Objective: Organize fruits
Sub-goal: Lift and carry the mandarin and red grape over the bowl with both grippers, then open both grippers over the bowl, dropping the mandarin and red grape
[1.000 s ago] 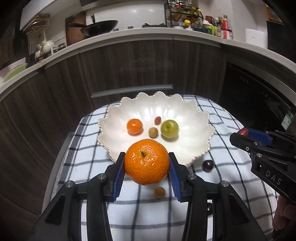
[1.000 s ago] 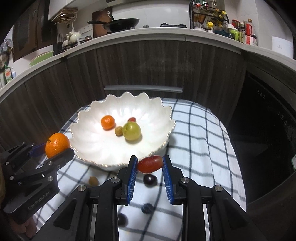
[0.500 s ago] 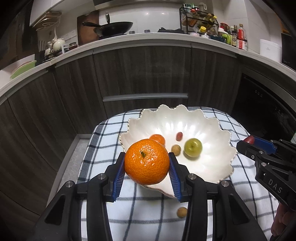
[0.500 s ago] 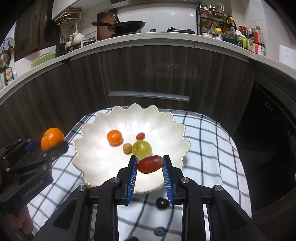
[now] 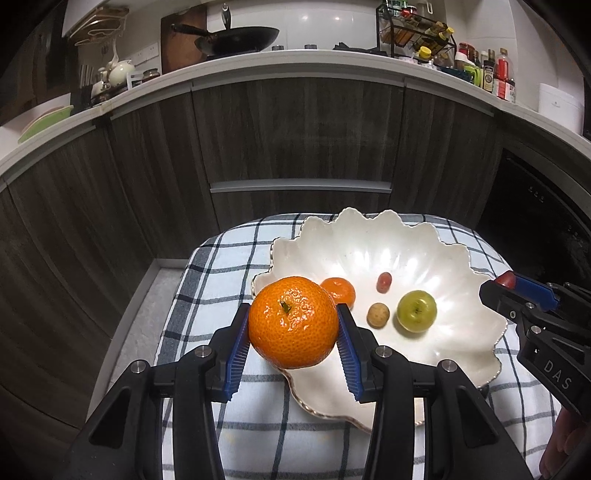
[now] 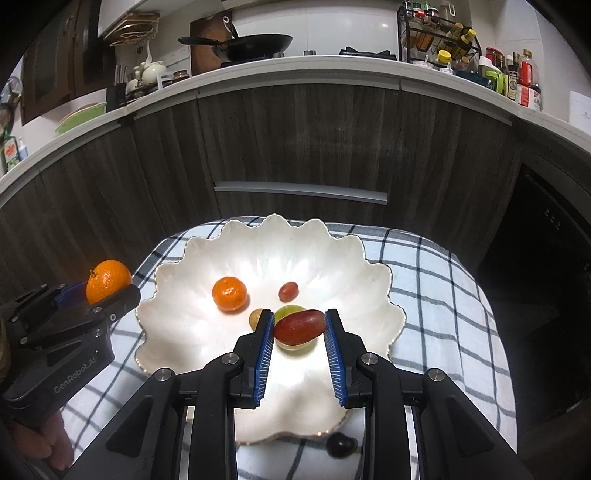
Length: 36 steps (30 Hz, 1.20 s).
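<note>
Both claws have carried forward over the bowl [image 6: 373, 280], left gripper [image 5: 292, 334] clamping an orange [image 5: 293, 322], right gripper [image 6: 298, 334] a red grape [image 6: 300, 326], ready to drop.

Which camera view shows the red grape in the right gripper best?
The right wrist view: the red grape sits whole between the right gripper's blue pads. The left wrist view shows only its tip beside one pad at the right edge.

home kitchen; curved white counter [image 6: 295, 70] over dark wood cabinets [image 6: 295, 140]; wok [image 6: 255, 42] on stove; spice rack [image 6: 439, 33], bottles [image 6: 524, 79] along counter edge
</note>
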Available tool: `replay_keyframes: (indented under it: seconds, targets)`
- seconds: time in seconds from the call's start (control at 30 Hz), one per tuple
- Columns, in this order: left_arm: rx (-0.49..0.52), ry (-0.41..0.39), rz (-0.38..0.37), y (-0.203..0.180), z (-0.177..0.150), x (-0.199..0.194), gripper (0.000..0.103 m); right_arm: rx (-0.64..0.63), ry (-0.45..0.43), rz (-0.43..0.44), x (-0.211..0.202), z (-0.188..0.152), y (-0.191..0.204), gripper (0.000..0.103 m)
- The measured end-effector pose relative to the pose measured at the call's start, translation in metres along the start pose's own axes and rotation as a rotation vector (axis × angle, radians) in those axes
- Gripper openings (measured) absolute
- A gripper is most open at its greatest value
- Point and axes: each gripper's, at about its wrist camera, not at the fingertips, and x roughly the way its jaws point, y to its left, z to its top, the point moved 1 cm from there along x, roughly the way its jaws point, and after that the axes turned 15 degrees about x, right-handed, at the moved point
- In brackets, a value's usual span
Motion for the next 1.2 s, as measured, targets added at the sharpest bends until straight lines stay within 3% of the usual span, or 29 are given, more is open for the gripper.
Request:
replay_keyframes:
  seconds: [0.43, 0.8, 0.87, 0.93, 0.97, 1.0, 1.2]
  targets:
    - [-0.023, 0.044, -0.027, 0.005, -0.003, 0.031, 0.044, 0.012, 0.032, -0.013, 0.029, 0.002, 0.001, 0.029]
    - [-0.027, 0.055, -0.045, 0.005, -0.006, 0.033, 0.047, 0.007, 0.051, -0.017, 0.035, 0.002, 0.002, 0.030]
    - [-0.031, 0.045, -0.039, 0.006, -0.007, 0.031, 0.066, 0.004, 0.051, -0.026, 0.035, 0.002, 0.003, 0.030]
    - [-0.035, 0.018, -0.024, 0.007, -0.006, 0.025, 0.077, 0.004, 0.052, -0.034, 0.035, 0.002, 0.003, 0.036]
    - [-0.035, 0.012, -0.023, 0.008, -0.005, 0.023, 0.081, 0.005, 0.051, -0.041, 0.034, 0.002, 0.003, 0.045]
    - [-0.036, 0.009, -0.022, 0.008, -0.004, 0.022, 0.082, 0.007, 0.047, -0.043, 0.034, 0.002, 0.002, 0.054]
    - [-0.046, -0.002, -0.005, 0.009, -0.002, 0.016, 0.091, 0.019, 0.025, -0.060, 0.026, 0.005, -0.001, 0.066]
